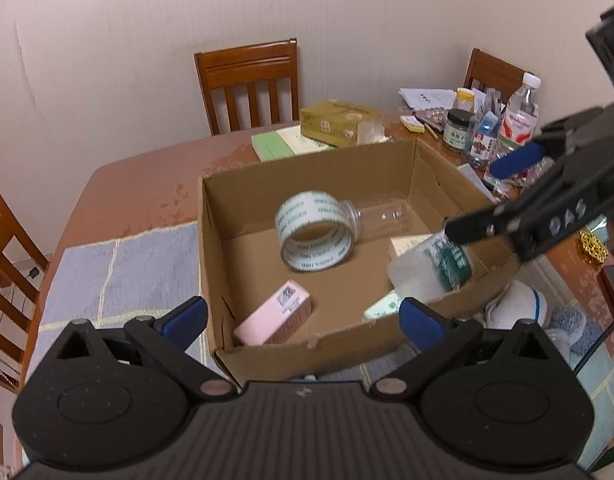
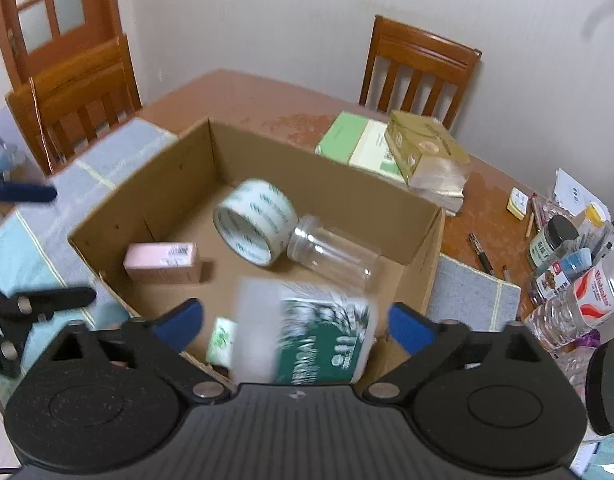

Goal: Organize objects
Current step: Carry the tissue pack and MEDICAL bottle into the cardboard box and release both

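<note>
We see open floor in the middle of the cardboard box (image 1: 307,344), between the tape roll (image 1: 315,236), the clear jar (image 2: 331,254) and the pink carton (image 1: 273,318). A blurred green-and-white packet (image 2: 307,332) crowds the near right corner, perhaps in mid-air. Bottles (image 2: 579,300) hem the right side.

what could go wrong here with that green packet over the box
The green-and-white packet looks blurred and free between the open right gripper fingers, so it may clip the cardboard box near wall and tip outside. It could also land on the small green-white carton or nudge the clear jar.
</note>
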`<state>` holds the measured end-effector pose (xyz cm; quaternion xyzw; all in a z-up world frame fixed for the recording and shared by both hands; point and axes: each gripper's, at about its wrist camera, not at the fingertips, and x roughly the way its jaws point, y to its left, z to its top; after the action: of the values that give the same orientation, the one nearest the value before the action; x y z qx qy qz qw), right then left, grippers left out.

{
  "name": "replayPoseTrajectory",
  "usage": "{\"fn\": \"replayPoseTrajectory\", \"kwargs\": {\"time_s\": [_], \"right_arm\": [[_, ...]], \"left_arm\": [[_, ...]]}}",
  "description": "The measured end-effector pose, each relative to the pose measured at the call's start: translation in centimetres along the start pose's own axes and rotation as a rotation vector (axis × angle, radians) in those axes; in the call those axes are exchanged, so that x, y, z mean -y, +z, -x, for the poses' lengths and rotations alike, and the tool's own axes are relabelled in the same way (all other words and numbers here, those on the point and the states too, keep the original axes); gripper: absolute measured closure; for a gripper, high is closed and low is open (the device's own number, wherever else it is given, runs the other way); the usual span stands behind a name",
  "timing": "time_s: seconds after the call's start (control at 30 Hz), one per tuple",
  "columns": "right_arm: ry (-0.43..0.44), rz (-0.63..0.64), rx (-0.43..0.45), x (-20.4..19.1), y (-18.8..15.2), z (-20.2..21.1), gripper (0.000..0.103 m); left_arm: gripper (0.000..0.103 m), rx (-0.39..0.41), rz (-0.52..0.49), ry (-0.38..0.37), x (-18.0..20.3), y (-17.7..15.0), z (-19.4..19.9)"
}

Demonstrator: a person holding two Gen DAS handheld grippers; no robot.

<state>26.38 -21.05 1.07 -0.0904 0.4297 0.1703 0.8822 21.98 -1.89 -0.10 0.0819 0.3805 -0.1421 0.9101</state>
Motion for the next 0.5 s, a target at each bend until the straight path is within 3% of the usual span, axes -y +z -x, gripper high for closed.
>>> {"fn": "replayPoseTrajectory", "kwargs": {"time_s": [0.23, 0.5], "right_arm": [[-0.025, -0.022, 0.02, -0.2, -1.2, 1.3, 0.0], [-0.073, -0.087, 0.043, -0.2, -4.9, 3.5, 0.0]], "left_arm": [[0.001, -0.027, -0.001, 0.023, 0.6, -1.8, -0.7], [0.001, -0.075, 0.034, 0.027, 1.1, -4.4, -1.5]]}}
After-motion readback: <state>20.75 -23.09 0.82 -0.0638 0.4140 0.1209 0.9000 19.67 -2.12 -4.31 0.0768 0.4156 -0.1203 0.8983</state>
